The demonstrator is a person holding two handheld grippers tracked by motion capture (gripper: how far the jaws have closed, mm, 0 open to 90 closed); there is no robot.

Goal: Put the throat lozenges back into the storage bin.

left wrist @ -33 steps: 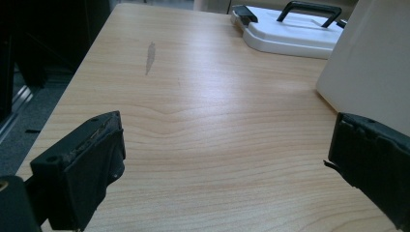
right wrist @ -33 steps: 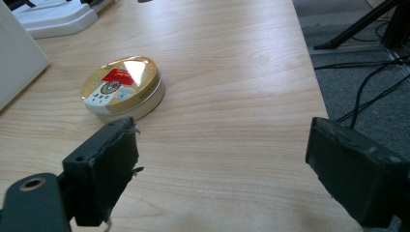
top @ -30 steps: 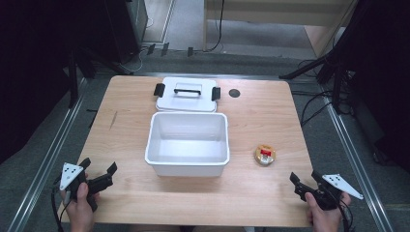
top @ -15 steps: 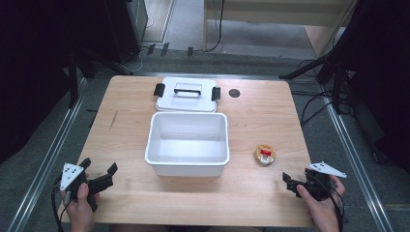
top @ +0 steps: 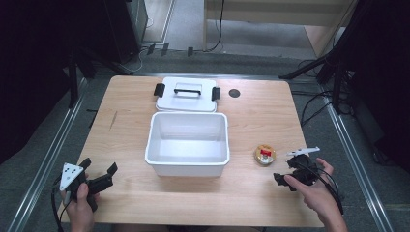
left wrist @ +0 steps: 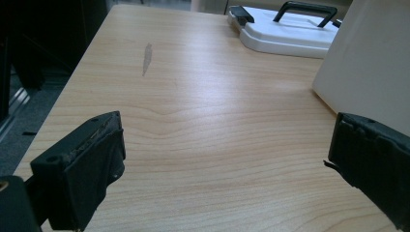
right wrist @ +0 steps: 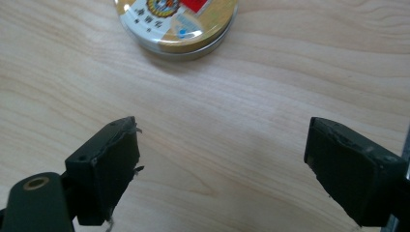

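A small round gold tin with a red and white label lies on the table right of the white bin. In the right gripper view the tin sits just ahead of the jaws. My right gripper hovers close by the tin at its lower right, open, nothing between its fingers. My left gripper rests near the table's front left corner, open and empty, its jaws wide apart in the left gripper view. The white lid with a black handle lies behind the bin.
The bin's side wall stands to the right ahead of my left gripper, and the lid lies farther off. A dark round hole marks the tabletop at the back right. Bare wood stretches along the front edge.
My right gripper has moved left and up from the table's front right corner towards the gold tin. The left gripper has stayed put.
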